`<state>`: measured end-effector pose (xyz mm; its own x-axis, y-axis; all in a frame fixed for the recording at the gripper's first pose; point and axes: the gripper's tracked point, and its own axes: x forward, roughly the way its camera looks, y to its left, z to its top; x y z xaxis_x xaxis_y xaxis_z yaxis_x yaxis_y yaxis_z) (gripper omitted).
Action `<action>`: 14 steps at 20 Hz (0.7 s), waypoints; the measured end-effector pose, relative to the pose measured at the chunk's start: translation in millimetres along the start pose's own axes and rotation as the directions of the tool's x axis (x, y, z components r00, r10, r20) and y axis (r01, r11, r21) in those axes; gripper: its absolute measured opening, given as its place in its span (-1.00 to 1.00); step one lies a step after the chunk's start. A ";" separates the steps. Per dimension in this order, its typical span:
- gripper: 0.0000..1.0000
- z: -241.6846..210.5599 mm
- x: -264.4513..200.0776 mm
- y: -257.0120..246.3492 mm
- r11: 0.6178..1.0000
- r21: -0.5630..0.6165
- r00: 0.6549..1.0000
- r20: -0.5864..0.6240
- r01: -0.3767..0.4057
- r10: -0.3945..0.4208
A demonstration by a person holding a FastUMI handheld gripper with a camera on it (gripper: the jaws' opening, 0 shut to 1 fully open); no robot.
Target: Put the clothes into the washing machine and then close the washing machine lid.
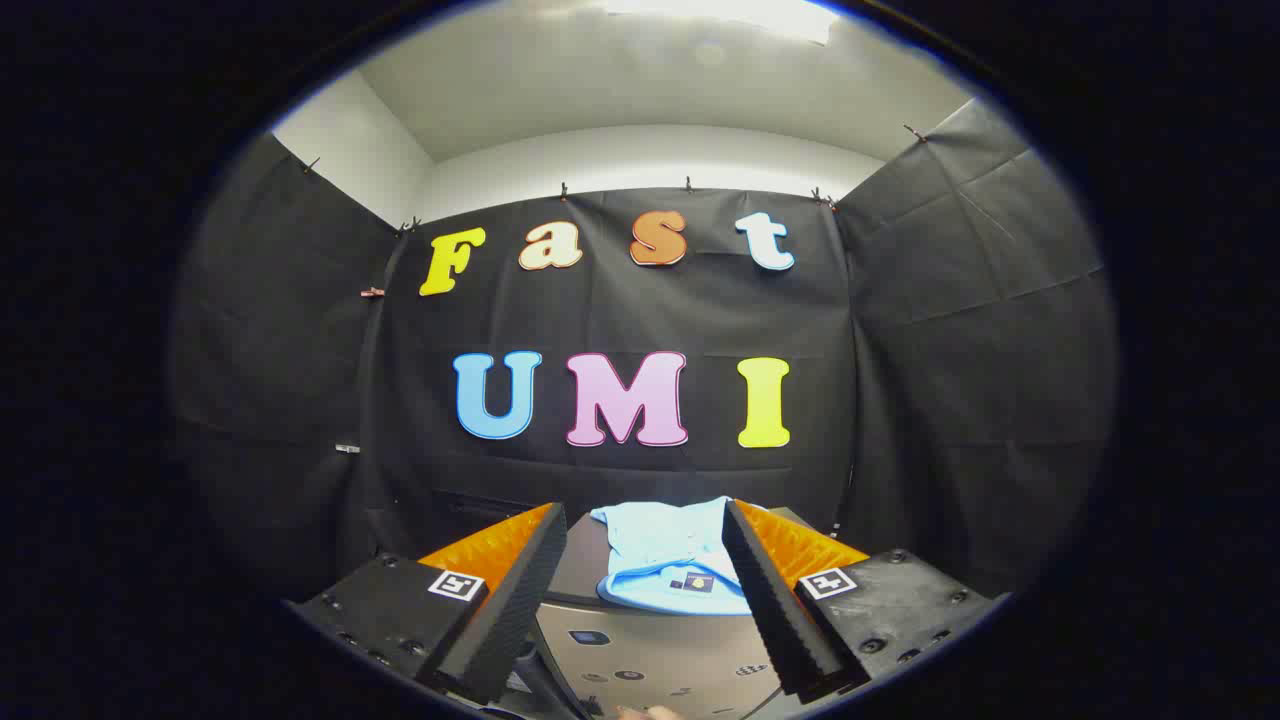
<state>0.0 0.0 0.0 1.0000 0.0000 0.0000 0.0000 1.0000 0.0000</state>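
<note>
While black cloth walled the booth under a white ceiling, a grey washer (650,650) lay below; the tongs (645,540) stood wide apart, holding nothing, with a blue shirt (660,560) on the washer between them.

Black cloth (930,330) hangs across the back and both sides of the booth, creased, pinned along its top edge with small clips (688,184). Above it, a white wall (640,160) and ceiling (620,80); a bright ceiling light (730,15) glares overhead.
</note>
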 end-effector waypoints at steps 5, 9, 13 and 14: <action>0.96 1.4 2.2 -0.8 1.000 -0.011 1.000 0.001 0.006 -0.006; 0.97 3.6 2.5 0.7 1.000 -0.014 1.000 0.005 0.006 -0.006; 0.97 2.8 4.6 1.2 1.000 -0.020 1.000 0.002 0.007 -0.007; 0.97 3.8 3.7 1.5 1.000 -0.020 1.000 0.005 0.006 -0.006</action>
<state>3.7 1.5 3.8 1.0000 -0.0058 0.0052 0.0059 0.9998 -0.0203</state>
